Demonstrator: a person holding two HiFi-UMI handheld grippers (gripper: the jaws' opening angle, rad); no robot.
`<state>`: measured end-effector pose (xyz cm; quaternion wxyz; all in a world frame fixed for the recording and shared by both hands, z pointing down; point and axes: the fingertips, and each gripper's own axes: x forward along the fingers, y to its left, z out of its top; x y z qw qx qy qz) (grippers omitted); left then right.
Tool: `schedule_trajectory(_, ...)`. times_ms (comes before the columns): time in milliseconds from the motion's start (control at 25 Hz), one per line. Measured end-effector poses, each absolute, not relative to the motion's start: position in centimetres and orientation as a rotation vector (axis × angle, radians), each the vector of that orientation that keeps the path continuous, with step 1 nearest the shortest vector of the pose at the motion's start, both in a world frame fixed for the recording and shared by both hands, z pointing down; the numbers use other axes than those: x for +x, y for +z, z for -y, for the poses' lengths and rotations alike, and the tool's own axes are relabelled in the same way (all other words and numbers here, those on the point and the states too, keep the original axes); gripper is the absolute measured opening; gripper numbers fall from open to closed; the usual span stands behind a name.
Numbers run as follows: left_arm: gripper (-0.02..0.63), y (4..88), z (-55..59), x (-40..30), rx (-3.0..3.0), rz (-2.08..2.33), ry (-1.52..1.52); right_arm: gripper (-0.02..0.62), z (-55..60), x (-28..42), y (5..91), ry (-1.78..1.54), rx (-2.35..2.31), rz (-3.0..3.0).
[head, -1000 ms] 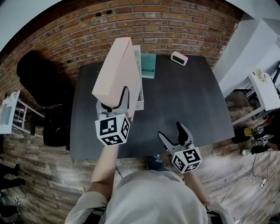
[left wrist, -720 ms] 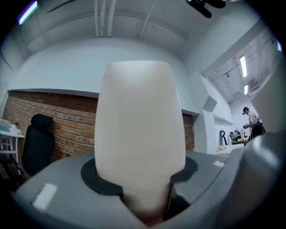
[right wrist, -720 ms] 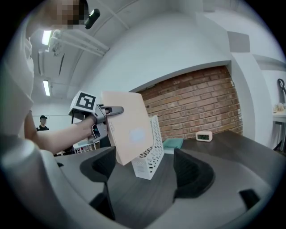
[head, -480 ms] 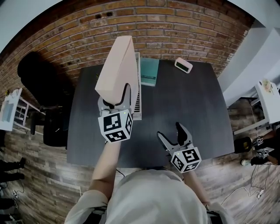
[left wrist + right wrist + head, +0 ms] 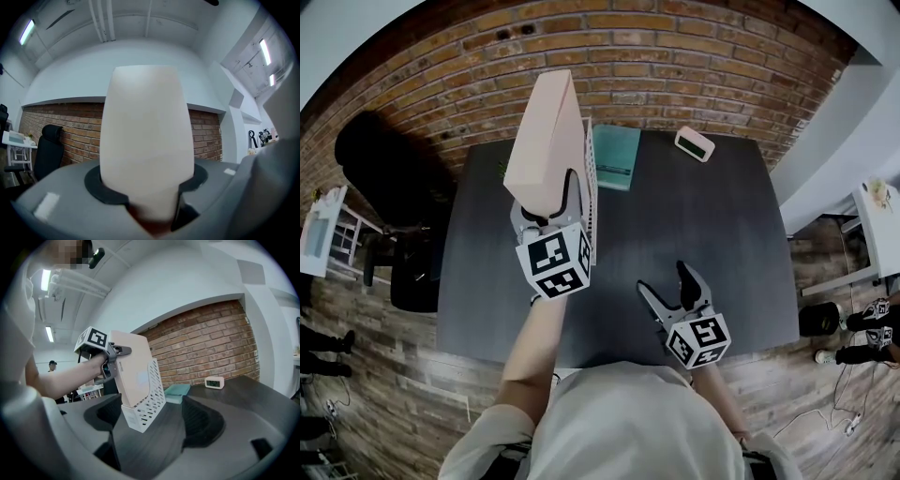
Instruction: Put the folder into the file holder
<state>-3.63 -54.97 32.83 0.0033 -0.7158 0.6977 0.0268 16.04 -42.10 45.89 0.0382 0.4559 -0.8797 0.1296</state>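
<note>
Thick, plain, pale pink folder (image 5: 548,131), upright, lower end in white perforated file holder (image 5: 149,401) on dark table (image 5: 703,225). Near edge clamped between left gripper (image 5: 549,208) fingers. Right gripper (image 5: 670,284) fingers spread, empty.

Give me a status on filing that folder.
Done: the folder is lifted, clamped in the left gripper. In hand: it hangs tilted with its lower end at the holder, seemingly partly in. Left: seat it fully and release. The right gripper is open and empty over the table.
</note>
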Motion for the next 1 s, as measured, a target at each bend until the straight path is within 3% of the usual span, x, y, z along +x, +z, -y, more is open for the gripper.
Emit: schedule_trajectory(1000, 0.288, 45.7, 55.6, -2.0, -2.176, -2.276, -0.123, 0.387, 44.0, 17.7, 47.7, 0.438, 1.387, 2.671)
